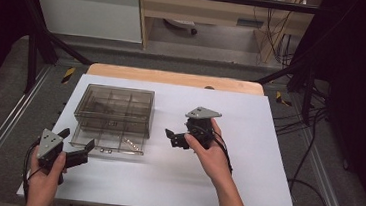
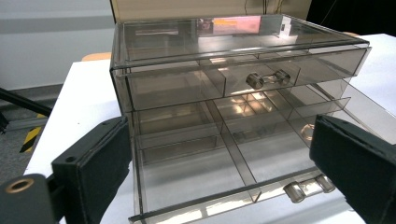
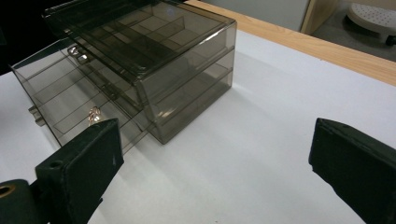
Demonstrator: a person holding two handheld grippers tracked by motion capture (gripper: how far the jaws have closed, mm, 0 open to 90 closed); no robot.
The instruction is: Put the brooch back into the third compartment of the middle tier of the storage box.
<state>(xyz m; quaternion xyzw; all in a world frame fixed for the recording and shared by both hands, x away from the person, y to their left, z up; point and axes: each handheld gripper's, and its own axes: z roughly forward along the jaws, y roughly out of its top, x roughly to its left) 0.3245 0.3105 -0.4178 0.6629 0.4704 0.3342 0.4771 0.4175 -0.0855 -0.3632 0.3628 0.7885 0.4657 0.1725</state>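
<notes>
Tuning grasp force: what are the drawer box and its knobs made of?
Drawer box: looks like smoky transparent hard plastic, glossy; dividers show through and the top mirrors lights. Knobs: clear plastic bar with silvery ends, possibly metal caps; can't tell for sure.

Dim, soft overhead light; glare on the box lid (image 2: 233,28); edges perhaps blurred.

Small gold item (image 3: 94,115) in the lower drawer (image 3: 60,105), too small to identify.
</notes>
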